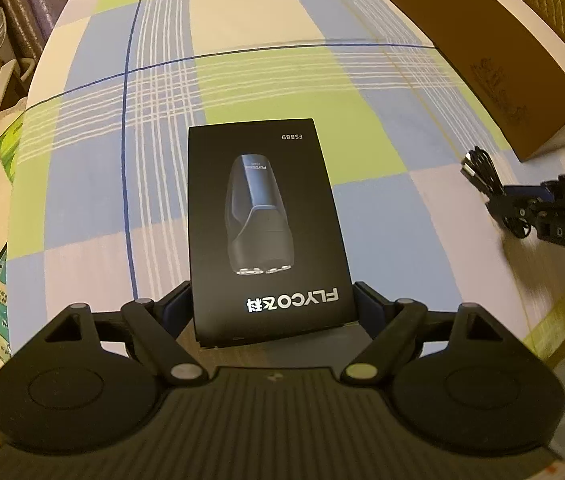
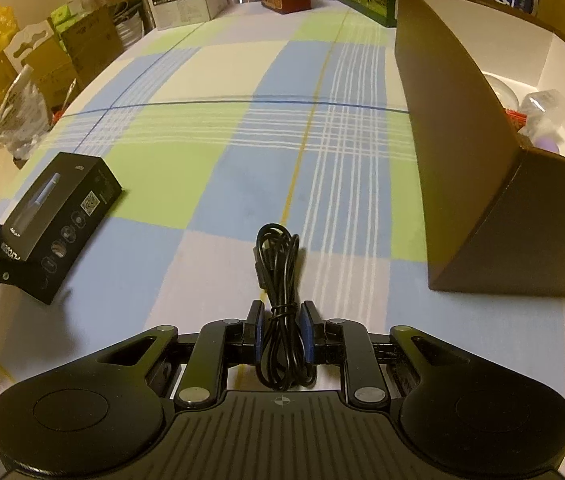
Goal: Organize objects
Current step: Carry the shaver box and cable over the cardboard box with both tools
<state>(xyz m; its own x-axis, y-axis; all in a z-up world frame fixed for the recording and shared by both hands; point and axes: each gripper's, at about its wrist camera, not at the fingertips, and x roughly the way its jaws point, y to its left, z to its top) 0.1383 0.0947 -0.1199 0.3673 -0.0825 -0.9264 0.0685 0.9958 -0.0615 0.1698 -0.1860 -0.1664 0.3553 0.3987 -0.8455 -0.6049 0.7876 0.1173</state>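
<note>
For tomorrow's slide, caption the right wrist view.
Right gripper shut on cable, box ahead.

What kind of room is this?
Probably a lived-in home room, maybe a bedroom: a checked bedsheet covers the surface, boxes and bags pile up alongside, and an open cardboard box holds odds and ends.

Dim, warm yellowish indoor light tints both views. Fisheye lenses bend the checked bedsheet (image 1: pixel 242 80) strongly toward the picture edges. Soft shadows fall beneath the black box (image 2: pixel 62 216); the right gripper (image 1: pixel 522 208) looks motion-blurred.

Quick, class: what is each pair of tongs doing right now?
Left tongs: closed on the black box.
Right tongs: closed on the coiled black cable.
</note>
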